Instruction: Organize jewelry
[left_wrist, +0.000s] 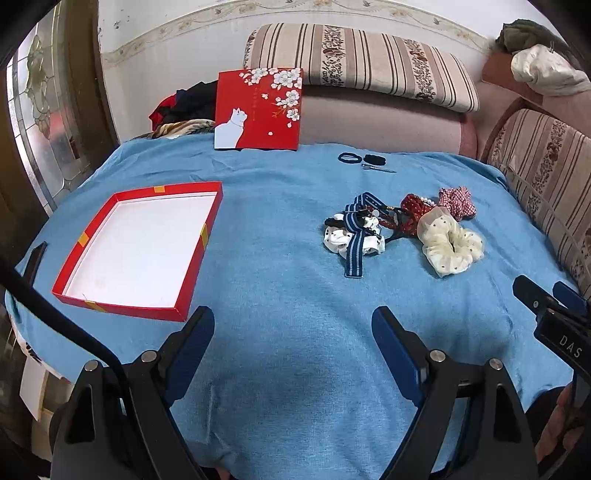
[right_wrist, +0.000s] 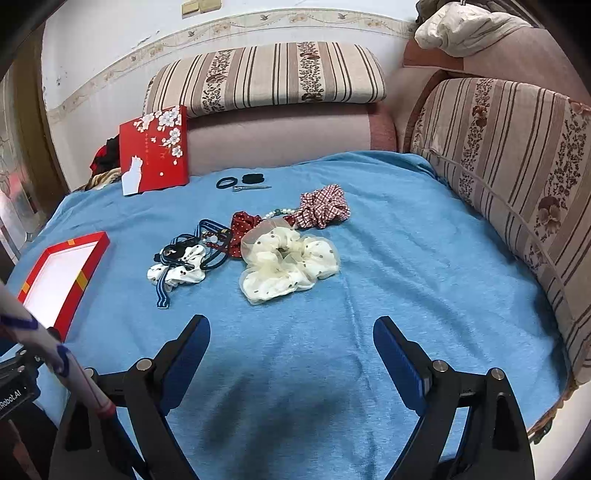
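- Nearest the lens in the left wrist view, the left gripper (left_wrist: 293, 325) is seen at the bottom of the frame with its blue-padded jaws spread wide and nothing held between them.
- At the bottom of the right wrist view, the right gripper (right_wrist: 291, 334) is likewise shown wide apart and empty, above bare blue cloth (right_wrist: 369, 258).
- A worktop is covered by that cloth, and every item is laid on it.
- An open red box tray (left_wrist: 136, 247) with a white inside is found at the left of the left wrist frame, nothing visible in it.
- Its red lid (left_wrist: 258, 109), printed with a white cat and blossoms, is stood upright at the upper centre, against the sofa (left_wrist: 369, 110).
- A heap of hair accessories is gathered right of centre: a cream dotted scrunchie (left_wrist: 452, 240), a red checked scrunchie (left_wrist: 458, 201), a dark red dotted one (left_wrist: 413, 212), a white dotted one (left_wrist: 351, 236) and a navy striped ribbon (left_wrist: 354, 236), touching or overlapping one another.
- Beyond the heap, well apart from it, two black hair ties (left_wrist: 351, 157) and a slim metal clip (left_wrist: 378, 168) are placed.
- A patterned sleeve (right_wrist: 55, 354) is seen at the lower left of the right wrist frame.
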